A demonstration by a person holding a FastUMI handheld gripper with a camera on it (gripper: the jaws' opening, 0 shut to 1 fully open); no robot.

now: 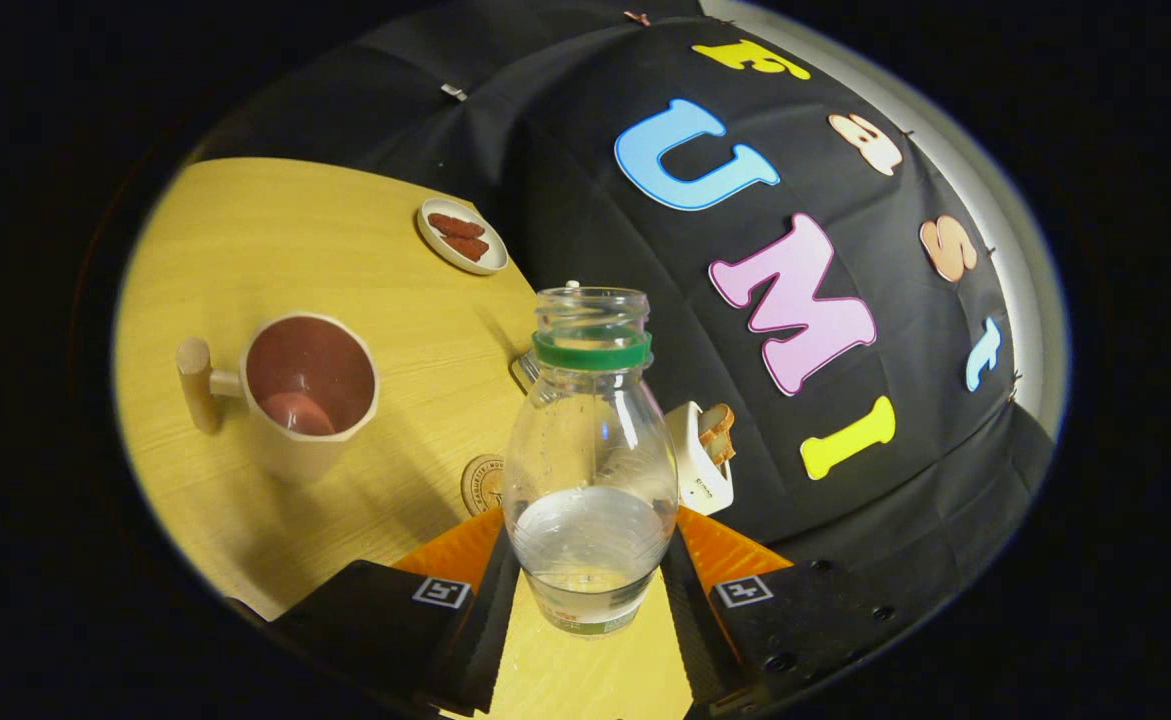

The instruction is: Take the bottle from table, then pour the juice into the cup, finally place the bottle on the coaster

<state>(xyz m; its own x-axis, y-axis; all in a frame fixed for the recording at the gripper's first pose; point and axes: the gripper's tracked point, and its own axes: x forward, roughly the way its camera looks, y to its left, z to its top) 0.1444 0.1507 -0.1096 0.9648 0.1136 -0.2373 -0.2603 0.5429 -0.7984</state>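
Note:
A clear plastic bottle (pixel 590 460) with a green neck ring and no cap stands between my two fingers, with a little clear liquid in its lower part. My gripper (pixel 590 575) is shut on the bottle's lower body, both black pads pressing its sides. The view is tilted, and the bottle is lifted off the yellow table (pixel 345 260). A beige cup (pixel 310 390) with a wooden handle and a reddish inside stands to the left, beyond the left finger. A round wooden coaster (pixel 482 483) lies just left of the bottle, partly hidden behind it.
A small oval dish (pixel 462 236) with brown pieces sits at the table's far edge. A white toaster (pixel 705 455) with a slice of bread stands right of the bottle, near the black booth wall. A glass object's rim (pixel 525 370) peeks out behind the bottle.

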